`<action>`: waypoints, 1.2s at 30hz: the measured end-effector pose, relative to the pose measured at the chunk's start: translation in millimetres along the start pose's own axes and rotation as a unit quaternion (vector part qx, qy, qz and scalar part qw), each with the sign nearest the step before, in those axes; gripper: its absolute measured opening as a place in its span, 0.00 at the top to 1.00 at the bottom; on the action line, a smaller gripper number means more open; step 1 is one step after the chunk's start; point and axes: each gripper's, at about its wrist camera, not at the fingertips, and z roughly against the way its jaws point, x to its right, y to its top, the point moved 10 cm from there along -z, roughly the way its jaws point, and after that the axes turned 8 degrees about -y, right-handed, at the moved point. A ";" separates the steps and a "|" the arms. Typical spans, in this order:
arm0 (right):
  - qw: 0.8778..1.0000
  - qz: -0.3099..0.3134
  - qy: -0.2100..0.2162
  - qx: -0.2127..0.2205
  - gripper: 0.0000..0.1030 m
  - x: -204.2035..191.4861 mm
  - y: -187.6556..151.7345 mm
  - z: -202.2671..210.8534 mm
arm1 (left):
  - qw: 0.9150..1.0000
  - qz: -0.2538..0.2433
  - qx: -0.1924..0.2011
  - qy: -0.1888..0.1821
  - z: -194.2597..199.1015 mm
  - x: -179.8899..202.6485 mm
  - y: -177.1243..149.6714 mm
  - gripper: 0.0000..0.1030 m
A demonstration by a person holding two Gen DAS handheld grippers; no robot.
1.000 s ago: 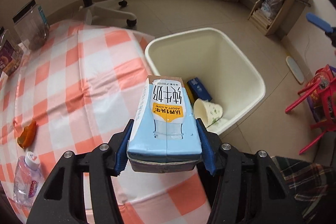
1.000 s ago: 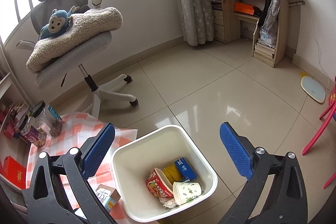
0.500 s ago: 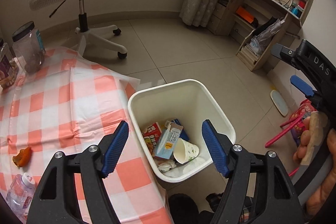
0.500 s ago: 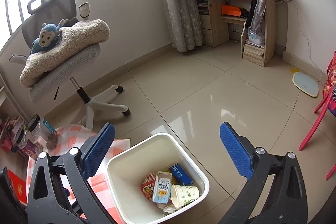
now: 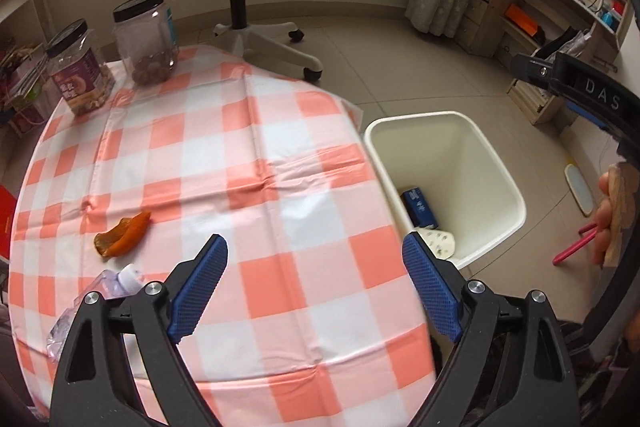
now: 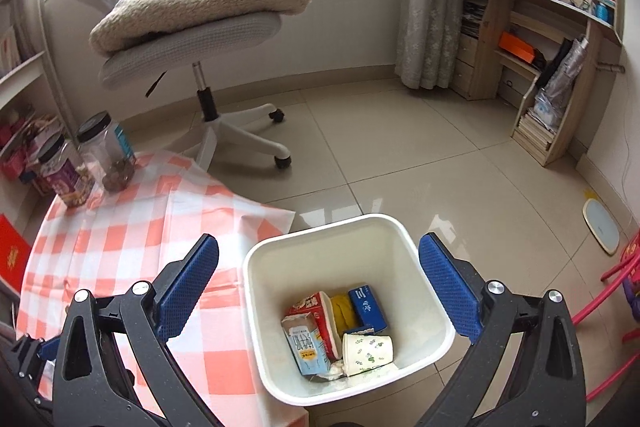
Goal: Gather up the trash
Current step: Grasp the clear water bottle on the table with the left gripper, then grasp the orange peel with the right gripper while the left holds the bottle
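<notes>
Trouble from here sits mostly on the table (image 5: 248,163), so watch your left claw (image 5: 316,291): its jaws are opening, already wide, and nothing is between them, only checked cloth below. The trash left to collect lies at about nine o'clock from that claw: an orange peel (image 5: 122,234) flat on the cloth, and just nearer you, at eight o'clock, a crumpled plastic bottle (image 5: 100,291) half hidden behind the left finger. The peel is thin and looks limp; I reckon you could pinch the cloth with it and drag the whole cover, and the two jars (image 5: 116,51) up at eleven o'clock would go with it. The bottle looks light and slick, so a squeeze off-centre may well shoot it over the table edge.

Your right claw (image 6: 318,287) hangs wide and empty over the bin (image 6: 432,311), which stands on the floor just beside the table, at two o'clock in the left view. Inside are a milk carton (image 6: 306,347), a paper cup (image 6: 366,349), a blue box (image 6: 368,305) and a red noodle tub (image 6: 316,311). The bin looks light; clip its rim with either claw and it could tip or slide away, and your next drop lands on the tiles.
</notes>
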 end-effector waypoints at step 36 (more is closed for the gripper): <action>0.874 0.441 0.200 -0.026 0.07 -333.5 -123.0 -12.2 | 0.984 0.037 -0.172 0.003 35.2 -230.3 -98.3 0.42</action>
